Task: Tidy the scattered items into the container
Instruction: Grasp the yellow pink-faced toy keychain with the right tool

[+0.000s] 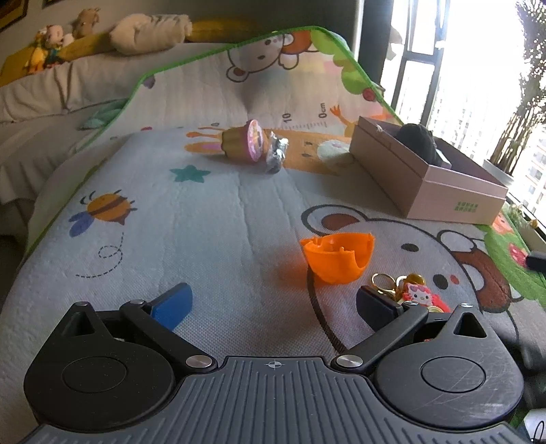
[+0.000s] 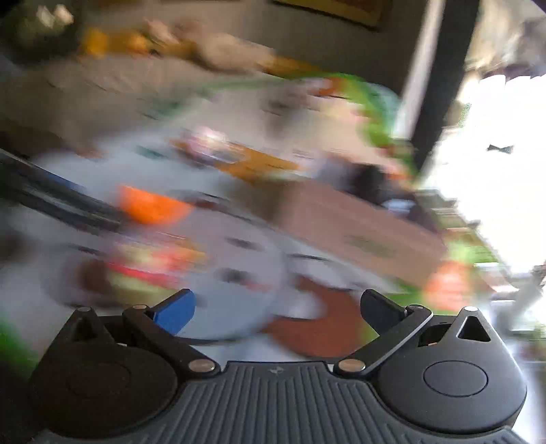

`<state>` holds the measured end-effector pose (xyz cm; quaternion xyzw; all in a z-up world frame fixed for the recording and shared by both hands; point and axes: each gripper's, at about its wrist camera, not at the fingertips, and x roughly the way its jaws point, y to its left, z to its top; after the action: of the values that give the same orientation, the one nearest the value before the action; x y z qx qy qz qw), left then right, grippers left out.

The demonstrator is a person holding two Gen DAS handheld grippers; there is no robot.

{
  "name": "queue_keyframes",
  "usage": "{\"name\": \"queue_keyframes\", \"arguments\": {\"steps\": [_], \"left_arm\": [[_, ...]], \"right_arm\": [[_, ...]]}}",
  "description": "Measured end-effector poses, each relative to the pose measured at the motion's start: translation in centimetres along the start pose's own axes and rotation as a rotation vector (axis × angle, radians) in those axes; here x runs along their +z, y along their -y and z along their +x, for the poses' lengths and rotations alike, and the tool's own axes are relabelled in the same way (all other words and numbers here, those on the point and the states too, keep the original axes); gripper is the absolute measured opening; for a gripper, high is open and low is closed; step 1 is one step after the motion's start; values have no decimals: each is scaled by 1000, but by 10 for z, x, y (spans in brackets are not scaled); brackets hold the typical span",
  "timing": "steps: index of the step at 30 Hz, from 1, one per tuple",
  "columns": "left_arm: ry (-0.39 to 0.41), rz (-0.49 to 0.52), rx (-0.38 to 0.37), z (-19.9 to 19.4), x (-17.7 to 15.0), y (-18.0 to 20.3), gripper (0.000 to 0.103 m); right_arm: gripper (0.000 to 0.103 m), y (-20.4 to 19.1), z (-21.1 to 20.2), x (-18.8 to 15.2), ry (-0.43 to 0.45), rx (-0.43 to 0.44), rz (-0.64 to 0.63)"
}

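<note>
Both your claws gape wide, nothing held: left claw [image 1: 273, 304] low over the play mat [image 1: 204, 218], right claw [image 2: 278, 307] mid-swing, its view smeared. Careful: the orange shell [image 1: 336, 259] is a rounded half and could skid if you pinch its rim. The keychain charm [image 1: 413, 295] sits just beside your left fingertip. The cardboard box [image 1: 426, 174] already holds something dark; cupcake toy [image 1: 244, 141] lies farther back.

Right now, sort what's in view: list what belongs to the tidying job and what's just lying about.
Belongs to the job:
cardboard box, already holding a dark item
orange plastic shell
keychain charms
cupcake toy
silver wrapped item

Just lying about:
play mat
plush toys
rolled pillow
</note>
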<state>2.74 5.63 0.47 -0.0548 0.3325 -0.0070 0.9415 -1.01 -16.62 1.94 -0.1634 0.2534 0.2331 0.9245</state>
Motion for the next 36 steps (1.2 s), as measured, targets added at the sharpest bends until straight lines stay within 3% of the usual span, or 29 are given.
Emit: {"name": "queue_keyframes", "arguments": {"steps": [2,6,9,13,15,17,20,23,25,28,32,33,36], "left_arm": [[-7,18,12,1,0,2,103],[-42,104,61,6,0,14,103],[-41,105,49,6,0,13,103],[-34,106,28,4,-2,13,103],[-36,110,34,4,-1,15,103],[-32,100,34,4,-1,14,103],[-20,65,14,3,-1,9,103],[-9,36,-8,2,0,5,103],[-8,34,-10,2,0,4,103],[-10,42,-4,1,-1,3,103],[-7,35,-9,1,-1,4,103],[-6,33,-10,1,-1,4,103],[-6,32,-10,1,-1,4,103]], "right_arm": [[103,-13,1,2,7,60,-32],[103,-18,17,5,-29,23,-49],[103,-5,21,2,-40,-56,-28],[103,17,37,-4,-63,-287,-41],[103,30,38,-5,-70,-318,9],[103,40,30,-3,-53,-271,92],[102,40,17,1,-13,-81,197],[88,16,15,2,-6,28,115],[80,1,20,0,-17,24,44],[76,4,31,2,-37,-49,30],[76,27,41,2,-56,-274,72],[76,32,41,2,-54,-279,85],[78,38,32,5,-29,-130,144]]}}
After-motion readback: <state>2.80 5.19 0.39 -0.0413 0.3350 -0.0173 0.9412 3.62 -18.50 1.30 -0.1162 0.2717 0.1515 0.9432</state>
